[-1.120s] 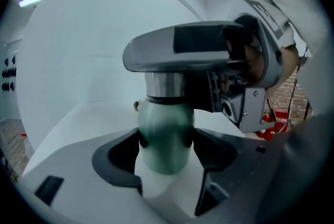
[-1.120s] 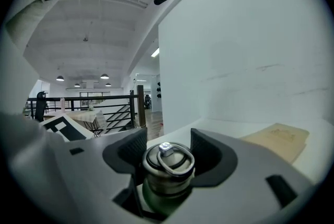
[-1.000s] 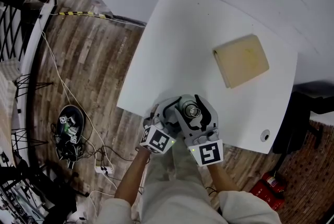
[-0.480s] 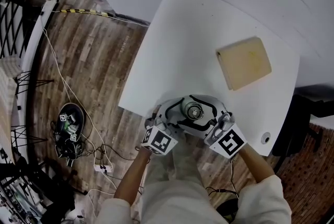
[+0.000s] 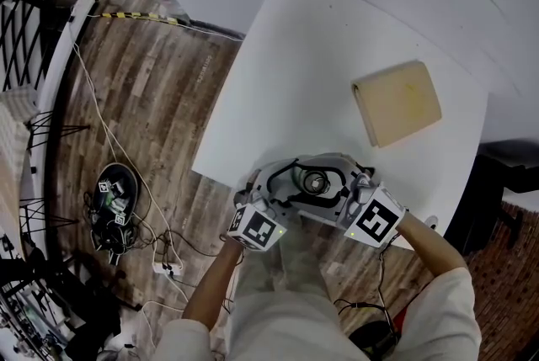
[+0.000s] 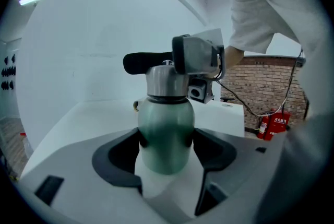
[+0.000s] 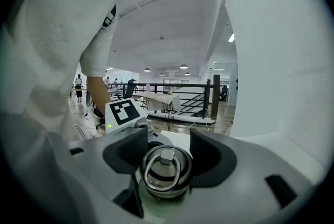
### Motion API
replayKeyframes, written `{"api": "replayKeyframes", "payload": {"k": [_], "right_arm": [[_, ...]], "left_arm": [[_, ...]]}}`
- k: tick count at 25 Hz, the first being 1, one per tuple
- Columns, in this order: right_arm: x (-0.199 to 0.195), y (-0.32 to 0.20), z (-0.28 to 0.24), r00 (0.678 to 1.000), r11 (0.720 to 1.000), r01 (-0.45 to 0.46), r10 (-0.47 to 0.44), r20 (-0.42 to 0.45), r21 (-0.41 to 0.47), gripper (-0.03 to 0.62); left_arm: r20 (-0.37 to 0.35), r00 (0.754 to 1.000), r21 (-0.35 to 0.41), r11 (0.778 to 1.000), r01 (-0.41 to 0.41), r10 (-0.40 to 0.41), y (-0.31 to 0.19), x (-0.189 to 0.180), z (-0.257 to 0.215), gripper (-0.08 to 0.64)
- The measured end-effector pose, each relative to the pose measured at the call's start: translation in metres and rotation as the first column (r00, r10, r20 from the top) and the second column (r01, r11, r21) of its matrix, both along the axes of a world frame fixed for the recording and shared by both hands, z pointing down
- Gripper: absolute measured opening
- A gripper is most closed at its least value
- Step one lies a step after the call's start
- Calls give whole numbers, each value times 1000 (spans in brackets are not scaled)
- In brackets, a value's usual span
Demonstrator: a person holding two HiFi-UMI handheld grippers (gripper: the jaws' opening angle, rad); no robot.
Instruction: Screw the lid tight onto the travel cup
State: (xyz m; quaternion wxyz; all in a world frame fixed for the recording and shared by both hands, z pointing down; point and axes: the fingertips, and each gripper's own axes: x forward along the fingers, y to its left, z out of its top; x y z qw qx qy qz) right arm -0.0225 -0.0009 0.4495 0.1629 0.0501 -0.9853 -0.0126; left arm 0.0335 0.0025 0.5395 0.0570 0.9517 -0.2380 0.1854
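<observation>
A green travel cup (image 6: 165, 129) with a steel lid (image 7: 166, 171) stands at the near edge of the white table (image 5: 286, 73). My left gripper (image 6: 166, 140) is shut on the cup's green body, one pad on each side. From the right, my right gripper (image 7: 168, 157) reaches over the top. Its jaws have just been closing and now sit against both sides of the lid, whose ring handle faces the camera. In the head view the cup (image 5: 316, 181) shows between the two grippers.
A tan block (image 5: 397, 101) lies on the table's far right part. The table's near edge runs just under the grippers. Cables and a round device (image 5: 114, 198) lie on the wooden floor to the left. A red fire extinguisher (image 6: 271, 125) stands by a brick wall.
The right gripper has swung from the near side of the cup round to its right and rolled; its marker cube now sits farther right. The left gripper and cup have stayed put.
</observation>
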Motion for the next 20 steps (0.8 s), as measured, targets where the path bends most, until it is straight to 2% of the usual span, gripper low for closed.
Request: {"api": "replayKeyframes", "payload": {"k": [8, 12, 16, 20], "right_arm": [[5, -4, 2, 989, 989, -145, 146, 36, -21, 247], [8, -10, 3, 967, 968, -249, 251, 42, -31, 247], [10, -15, 4, 925, 927, -374, 376, 48, -36, 247], [14, -22, 2, 858, 861, -507, 509, 70, -43, 247]], "left_arm": [[0, 1000, -5, 1000, 0, 0, 1, -1, 0, 322], [4, 1000, -2, 1000, 2, -2, 0, 1, 0, 322], [7, 1000, 0, 1000, 2, -2, -1, 0, 1, 322], [8, 1000, 1, 1000, 4, -4, -1, 1, 1, 322]]}}
